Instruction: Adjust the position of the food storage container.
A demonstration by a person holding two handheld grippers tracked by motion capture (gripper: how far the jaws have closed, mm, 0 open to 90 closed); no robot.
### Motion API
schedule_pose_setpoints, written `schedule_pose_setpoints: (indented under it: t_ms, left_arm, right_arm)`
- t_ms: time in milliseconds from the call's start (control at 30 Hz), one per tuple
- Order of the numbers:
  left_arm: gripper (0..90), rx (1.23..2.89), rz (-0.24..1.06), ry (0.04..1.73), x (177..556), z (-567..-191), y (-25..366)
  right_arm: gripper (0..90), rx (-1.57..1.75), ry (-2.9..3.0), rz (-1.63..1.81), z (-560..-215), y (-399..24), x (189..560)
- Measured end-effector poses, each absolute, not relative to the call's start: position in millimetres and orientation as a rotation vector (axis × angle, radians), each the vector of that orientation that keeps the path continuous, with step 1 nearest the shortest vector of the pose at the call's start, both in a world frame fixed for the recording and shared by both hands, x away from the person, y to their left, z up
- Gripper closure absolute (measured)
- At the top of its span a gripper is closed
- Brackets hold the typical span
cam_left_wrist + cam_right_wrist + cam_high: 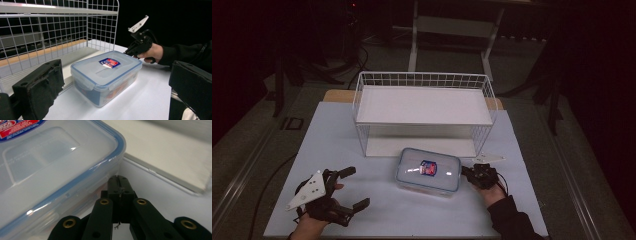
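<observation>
One rectangular clear-plastic box (428, 171), rounded corners, blue-rimmed snap lid with a red-and-blue label, sits on the smooth white tabletop (362, 210) just in front of one white wire rack (422, 107) with two flat shelves. Right claw (468, 173): jaws pressed together, tip at the box's right end. Left claw (353, 187): jaws wide apart, padded, near the box's left.

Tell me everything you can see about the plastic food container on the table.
The food container is a clear plastic rectangular box with rounded corners, a blue-rimmed lid shut on top and a red and blue label at the lid's middle. Something orange shows through its wall. It sits flat on the white table, just before the wire shelf. The closed right hand-held gripper meets its right end.
</observation>
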State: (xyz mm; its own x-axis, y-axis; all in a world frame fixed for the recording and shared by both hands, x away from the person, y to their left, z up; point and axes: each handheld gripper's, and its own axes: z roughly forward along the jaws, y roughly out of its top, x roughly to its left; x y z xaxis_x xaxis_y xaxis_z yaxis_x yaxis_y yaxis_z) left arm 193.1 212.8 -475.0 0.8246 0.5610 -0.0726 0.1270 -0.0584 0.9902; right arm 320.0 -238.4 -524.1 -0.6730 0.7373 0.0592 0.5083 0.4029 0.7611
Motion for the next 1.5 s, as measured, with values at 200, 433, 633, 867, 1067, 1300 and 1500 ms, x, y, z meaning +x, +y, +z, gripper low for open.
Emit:
schedule_pose_setpoints:
  t_ms: [200,433,633,867,1067,1300,1500]
  left_arm:
    - [0.0,1.616,0.386,0.552,193,-475,213]
    - [0.0,1.617,0.383,0.553,194,-475,213]
    - [0.0,1.615,0.382,0.556,193,-476,213]
    - [0.0,1.621,0.384,0.551,193,-475,212]
    - [0.0,1.624,0.383,0.554,194,-476,212]
    - [0.0,1.622,0.383,0.552,194,-476,212]
    - [0.0,1.628,0.379,0.553,194,-477,211]
  right_arm:
    - [90.0,1.083,2.390,1.136,-524,-225,332]
    - [90.0,1.067,2.405,1.134,-523,-212,341]
    - [90.0,1.062,2.393,1.127,-524,-214,339]
    - [90.0,1.056,2.369,1.176,-513,-230,313]
    - [90.0,1.043,2.366,1.249,-504,-232,301]
    - [90.0,1.023,2.379,1.229,-507,-222,305]
    - [90.0,1.042,2.368,1.232,-507,-218,314]
